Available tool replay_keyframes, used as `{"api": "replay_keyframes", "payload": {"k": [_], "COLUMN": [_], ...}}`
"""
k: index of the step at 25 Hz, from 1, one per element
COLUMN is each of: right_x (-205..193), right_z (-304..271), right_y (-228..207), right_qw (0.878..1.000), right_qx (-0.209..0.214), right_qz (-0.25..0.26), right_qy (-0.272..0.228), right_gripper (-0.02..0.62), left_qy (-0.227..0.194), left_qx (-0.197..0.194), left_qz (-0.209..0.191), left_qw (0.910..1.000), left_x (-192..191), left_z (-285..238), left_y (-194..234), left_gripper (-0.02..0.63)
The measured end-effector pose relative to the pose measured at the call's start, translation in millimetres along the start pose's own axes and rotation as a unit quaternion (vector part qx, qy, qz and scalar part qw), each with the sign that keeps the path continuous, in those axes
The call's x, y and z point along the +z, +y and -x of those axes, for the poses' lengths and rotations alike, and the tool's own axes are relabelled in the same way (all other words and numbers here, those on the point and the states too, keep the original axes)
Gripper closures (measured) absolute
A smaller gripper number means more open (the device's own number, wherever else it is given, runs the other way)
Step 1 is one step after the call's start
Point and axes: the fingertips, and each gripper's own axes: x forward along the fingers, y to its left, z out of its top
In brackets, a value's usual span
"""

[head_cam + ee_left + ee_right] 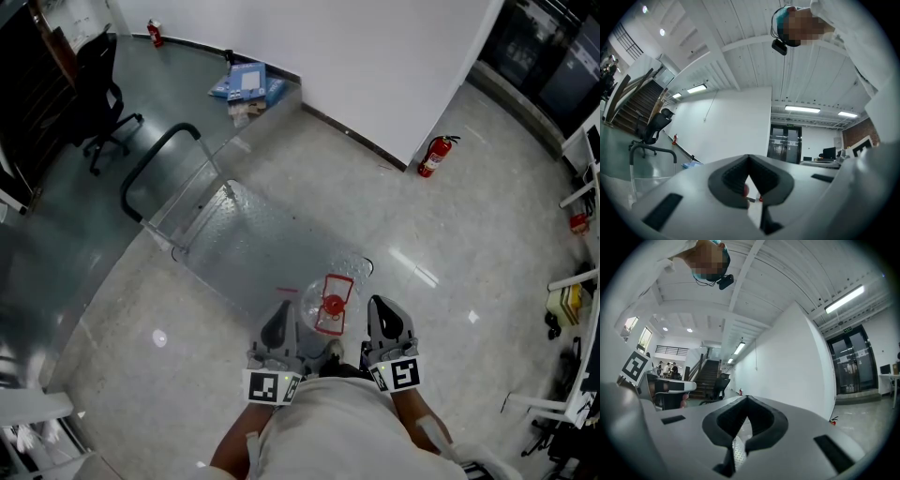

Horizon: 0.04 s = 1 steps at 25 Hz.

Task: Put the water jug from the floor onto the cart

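flanking the upright water jug (326, 305), the left gripper (277, 323) and right gripper (386, 319) sit equally near, jaws closed on nothing; cart (253, 234) lies just beyond.

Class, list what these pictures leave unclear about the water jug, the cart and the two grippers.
1. Head view: base of the water jug, seen from straight above; on the cart or the floor, unclear.
2. Head view: whether left gripper or right gripper touches the jug; the overhead angle hides any gap.
3. Head view: print on the jug's red label, too small.
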Motion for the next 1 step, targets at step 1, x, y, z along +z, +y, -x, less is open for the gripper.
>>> {"api": "replay_keyframes", "payload": {"k": [1], "right_x": [0.2], "right_z": [-0.3], "right_y": [-0.1], "right_qw": [1.000], "right_qx": [0.000], "right_qz": [0.000], "right_qy": [-0.001], "right_gripper": [0.584], "left_qy": [0.001], "left_qx": [0.001], "left_qz": [0.001], "left_qw": [1.0000], "left_x": [-0.5], "left_z": [-0.5], "left_y": [0.7], "left_gripper": [0.607]}}
